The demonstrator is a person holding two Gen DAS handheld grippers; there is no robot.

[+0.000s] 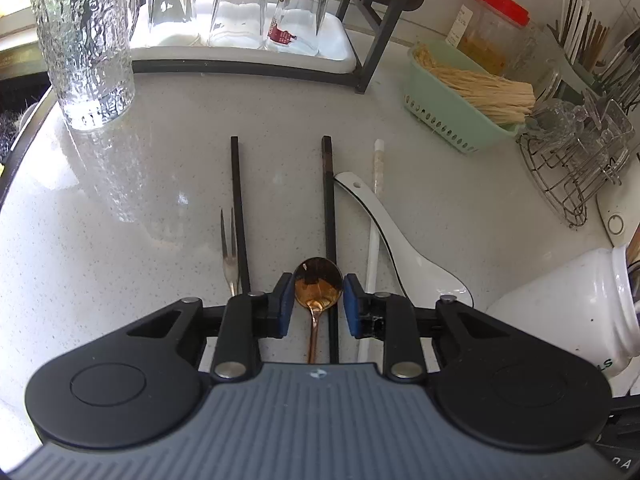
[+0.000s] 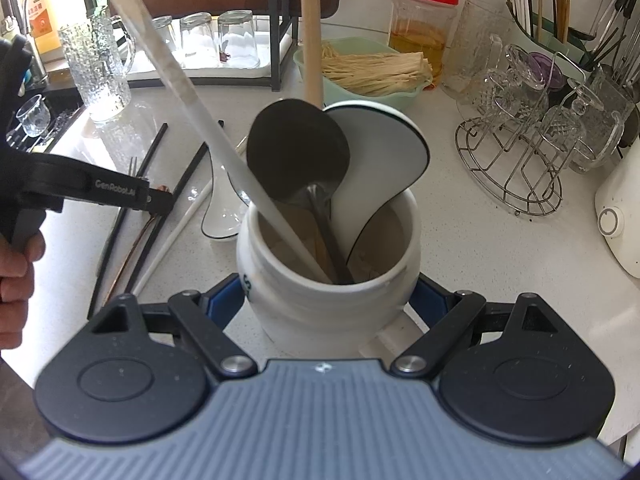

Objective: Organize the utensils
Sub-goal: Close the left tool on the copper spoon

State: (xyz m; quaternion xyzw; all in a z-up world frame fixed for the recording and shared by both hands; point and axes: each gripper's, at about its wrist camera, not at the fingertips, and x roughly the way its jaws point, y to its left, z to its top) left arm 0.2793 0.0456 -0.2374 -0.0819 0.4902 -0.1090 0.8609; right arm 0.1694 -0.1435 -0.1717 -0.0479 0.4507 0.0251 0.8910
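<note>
The left gripper (image 1: 319,300) was held low over the speckled countertop (image 1: 160,208), its blue pads parted, and the bowl of a copper-coloured spoon (image 1: 318,280) was framed between them; contact with either pad could not be made out. Just to that gripper's left a small two-pronged fork (image 1: 229,252) and a black chopstick (image 1: 239,208) were seen lying; just to its right, a second black chopstick (image 1: 329,208), a white chopstick (image 1: 374,220) and a white ceramic soup spoon (image 1: 404,248) were laid out.

The right gripper (image 2: 332,300) was spread wide around a white ceramic utensil crock (image 2: 328,304), whose sides were flanked by the blue pads; whether it was actually gripped could not be told. Standing in the crock, ahead of that gripper, were a dark ladle (image 2: 298,152), a white rice paddle (image 2: 384,160) and a long white chopstick (image 2: 180,80).
</note>
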